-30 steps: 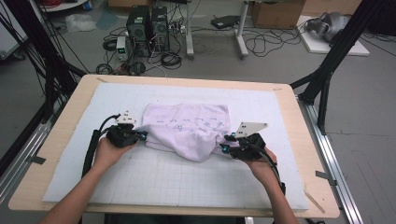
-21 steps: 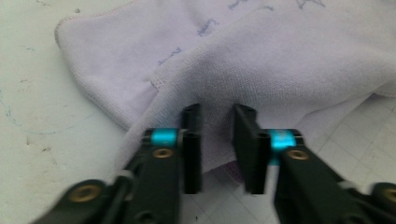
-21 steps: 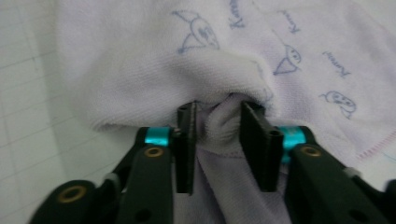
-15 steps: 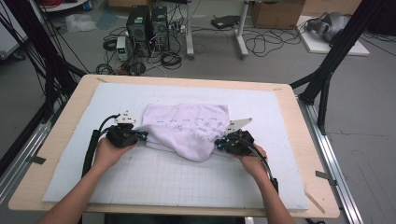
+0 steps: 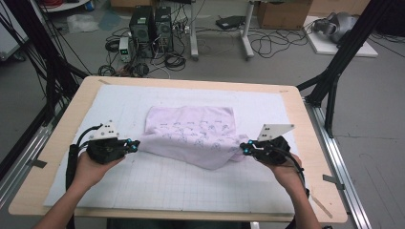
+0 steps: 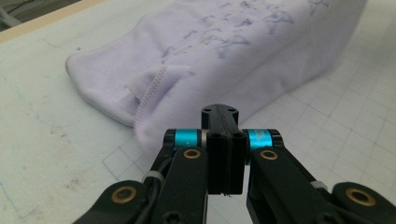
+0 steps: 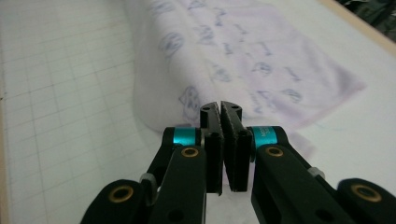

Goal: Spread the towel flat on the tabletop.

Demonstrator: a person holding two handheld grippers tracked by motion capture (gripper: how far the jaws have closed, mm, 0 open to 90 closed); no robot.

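A pale lilac cloth [image 5: 191, 133] with small blue prints lies on the white grid mat [image 5: 191, 186], pulled out sideways between my two grippers. My left gripper [image 5: 135, 144] is at the cloth's left edge. In the left gripper view its jaws [image 6: 219, 112] are shut, with the hemmed corner of the cloth [image 6: 224, 56] running in under them. My right gripper [image 5: 243, 148] is at the cloth's right edge, and its jaws [image 7: 221, 108] are shut on the near fold of the cloth [image 7: 233, 56]. Both held edges are raised a little off the mat.
The mat covers most of a wooden table [image 5: 305, 119]. Black frame legs [image 5: 334, 76] stand at the table's far corners. Computer towers [image 5: 150, 24] and loose cables lie on the floor beyond the far edge.
The right gripper first moved in to the cloth's right edge. Then both hands drew apart, left going left and right going right, and the cloth got stretched wider.
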